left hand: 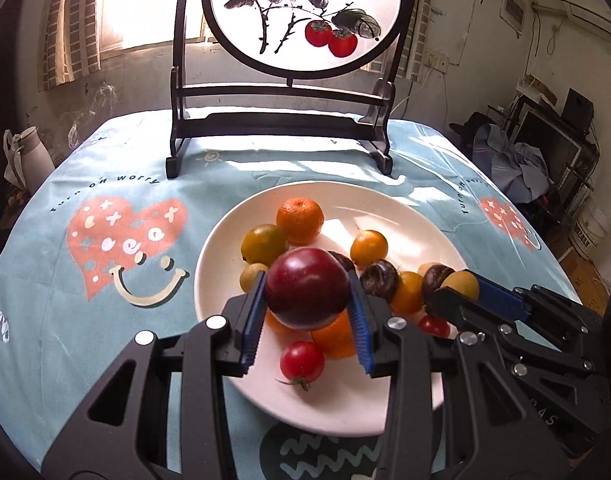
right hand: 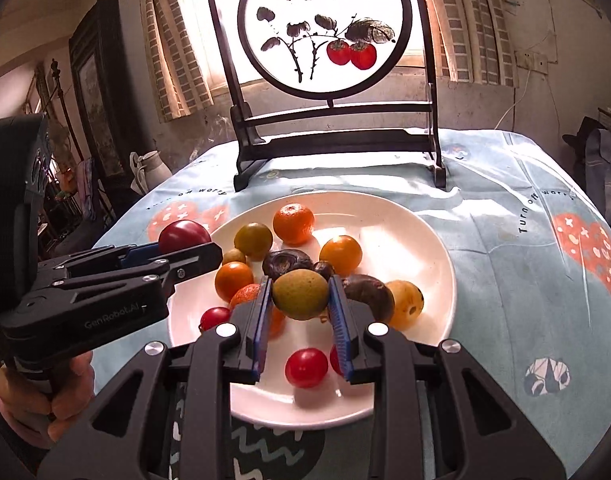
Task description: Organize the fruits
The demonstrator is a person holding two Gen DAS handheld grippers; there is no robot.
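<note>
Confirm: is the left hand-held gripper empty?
No: the left hand-held gripper is shut on a dark red plum, raised above the white plate.

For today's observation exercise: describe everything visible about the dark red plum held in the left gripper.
The round, dark red plum has smooth, glossy skin with a pale highlight on top. It looks whole and is clamped between the left gripper's blue ribbed jaws, lifted above the white plate of mixed fruit.

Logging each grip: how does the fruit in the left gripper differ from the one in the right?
The plum in the left gripper is dark red, glossy and larger. The fruit in the right gripper is yellow-green, dull and smaller. Both are roundish, clamped between blue fingers above the white plate.
</note>
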